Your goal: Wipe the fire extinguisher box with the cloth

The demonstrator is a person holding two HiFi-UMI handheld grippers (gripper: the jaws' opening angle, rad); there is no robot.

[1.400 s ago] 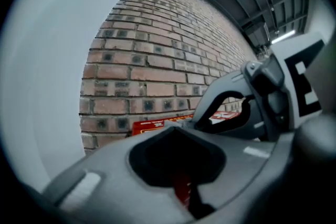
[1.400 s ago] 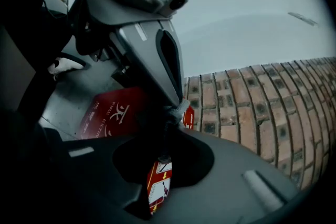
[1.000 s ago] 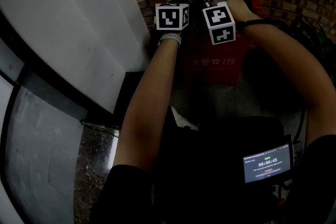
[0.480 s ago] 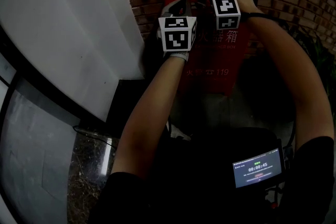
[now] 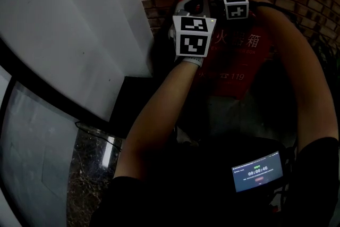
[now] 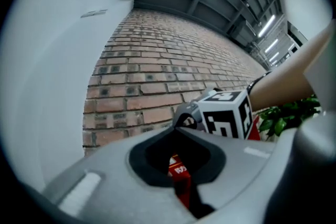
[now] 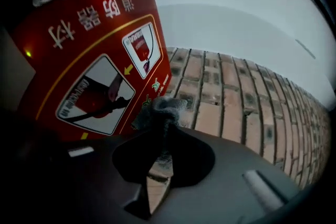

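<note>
Cloth (image 7: 160,110) pinched in right tool (image 7: 157,157): press flat against fire extinguisher box (image 7: 89,55), sweep evenly; left tool (image 6: 179,168) closed, empty.

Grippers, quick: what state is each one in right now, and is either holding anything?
Left gripper: shut, nothing gripped.
Right gripper: shut on the grey cloth.

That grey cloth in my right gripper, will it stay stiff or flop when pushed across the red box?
Probably floppy: the cloth bunches into a crumpled tuft past the right gripper, which is shut on it. Its fuzzy surface likely drags rather than slips on the red box.
</note>
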